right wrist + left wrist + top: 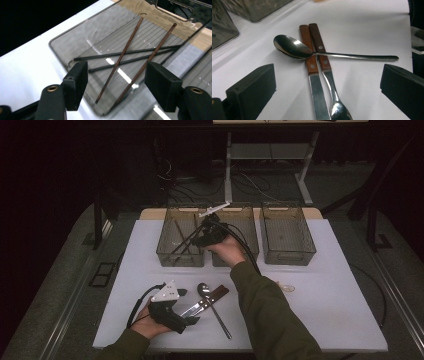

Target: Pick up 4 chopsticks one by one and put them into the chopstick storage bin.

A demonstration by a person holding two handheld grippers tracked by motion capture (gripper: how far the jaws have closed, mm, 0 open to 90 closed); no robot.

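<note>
White desk (325, 295) is being seen from the high view: the right gripper (200, 239) is being held over the left mesh basket (165, 251) at the far edge, while the left gripper (192, 321) is being rested near the front edge — beside the spoon (204, 290).

From the left gripper view, spread jaws are being pointed at the spoon (292, 47) lying across two wooden-handled utensils (312, 57).

From the right gripper view, parted jaws — nothing between them — are being held above the chopsticks (120, 58) in the basket (65, 40).

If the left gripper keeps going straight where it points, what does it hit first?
Likely the knife and fork, lying side by side between the left gripper's open jaws, with the spoon across their handles just beyond. Depth is unclear.
</note>
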